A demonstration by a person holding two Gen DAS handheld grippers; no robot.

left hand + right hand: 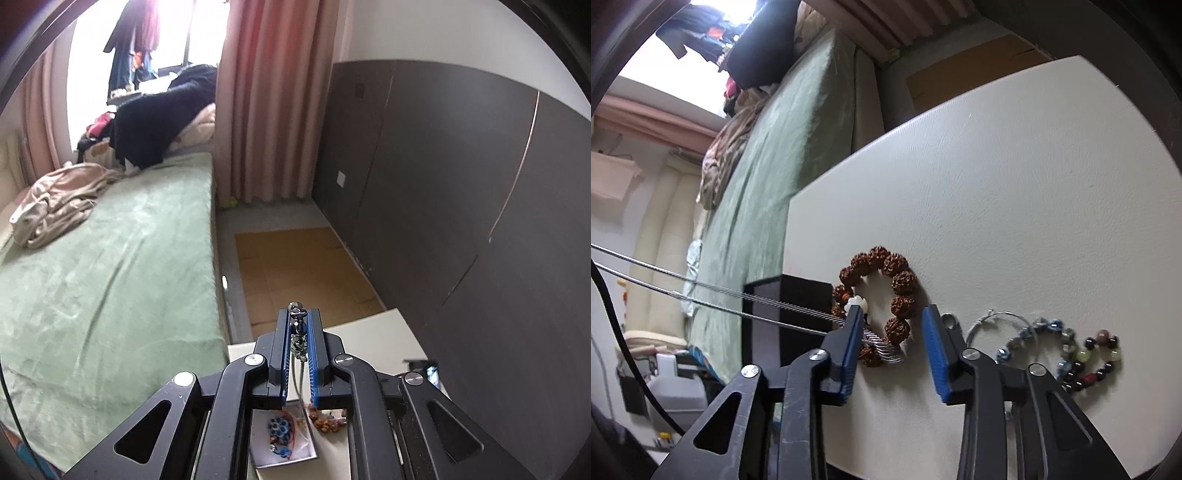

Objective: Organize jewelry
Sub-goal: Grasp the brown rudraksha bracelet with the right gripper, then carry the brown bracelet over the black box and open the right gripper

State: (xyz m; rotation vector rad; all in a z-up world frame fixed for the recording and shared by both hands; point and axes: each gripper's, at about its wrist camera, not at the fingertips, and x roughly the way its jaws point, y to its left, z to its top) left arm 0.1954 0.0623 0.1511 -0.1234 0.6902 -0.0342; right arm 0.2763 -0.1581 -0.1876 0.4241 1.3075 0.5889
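Left claw (pixel 299 328) pinches a twisted silver chain (pixel 298 334) with 2 strands.

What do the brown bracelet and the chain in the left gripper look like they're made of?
Brown bracelet: probably dried seeds or carved wood, since the beads are matte, knobbly and deeply wrinkled, plus one smooth white bead. Chain: likely metal, silvery and glinting, with fine ribbed strands hanging from the shut left gripper.

No readable text, label or number shows anywhere.
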